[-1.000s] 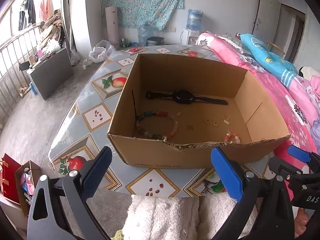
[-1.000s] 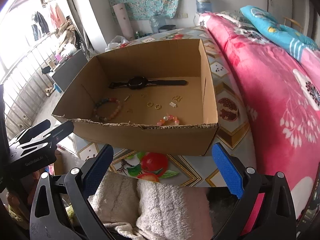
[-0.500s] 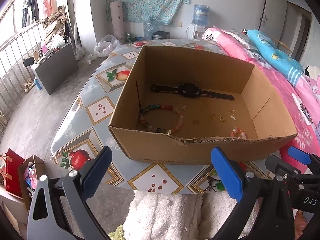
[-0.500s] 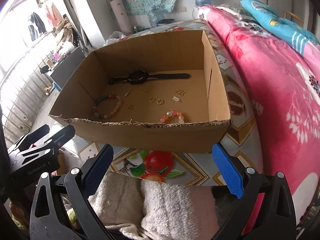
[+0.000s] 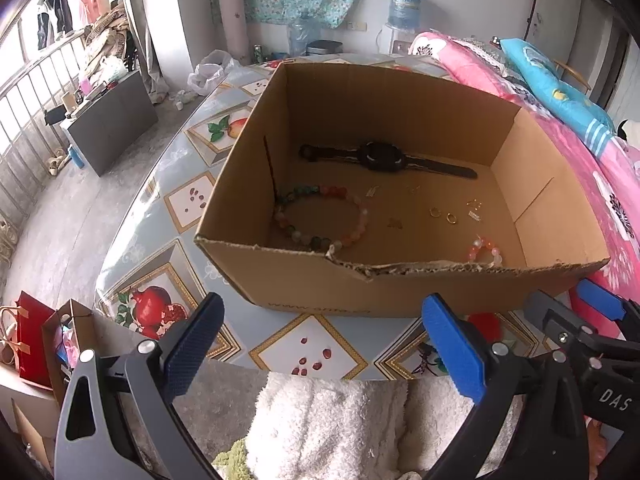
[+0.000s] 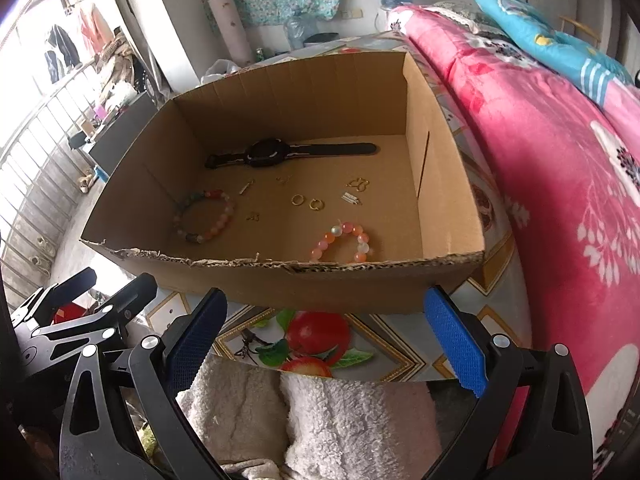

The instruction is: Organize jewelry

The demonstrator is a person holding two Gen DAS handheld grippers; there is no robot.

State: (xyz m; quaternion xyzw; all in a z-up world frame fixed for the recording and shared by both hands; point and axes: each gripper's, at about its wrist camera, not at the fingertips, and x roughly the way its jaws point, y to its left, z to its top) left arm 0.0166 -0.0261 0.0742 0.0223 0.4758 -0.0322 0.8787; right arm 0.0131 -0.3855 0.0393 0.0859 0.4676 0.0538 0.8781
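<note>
A: Cardboard is the container material: one open box [image 5: 400, 280] stands on the counter [image 5: 160, 216], and every jewelry item in view lies flat on its floor.

B: Item status?

A: Black watch [image 6: 276, 153] laid straight along the far wall. Multicolour bead bracelet [image 5: 320, 216] near the left wall. Pink-orange bead bracelet [image 6: 344, 242] close to the near wall. Two gold rings [image 6: 307, 201] side by side at centre, with several small clasps or earrings scattered around them (too small to identify).

B: Progress?

A: Indeterminate. The pieces are separated and untangled, which fits a finished layout; it fits equally a box of loose pieces awaiting sorting. No other tray or holder is visible.

B: Gripper state?

A: Left gripper [image 5: 324, 344] and right gripper [image 6: 326, 332] both spread wide, holding nothing, positioned short of the box's near wall.
</note>
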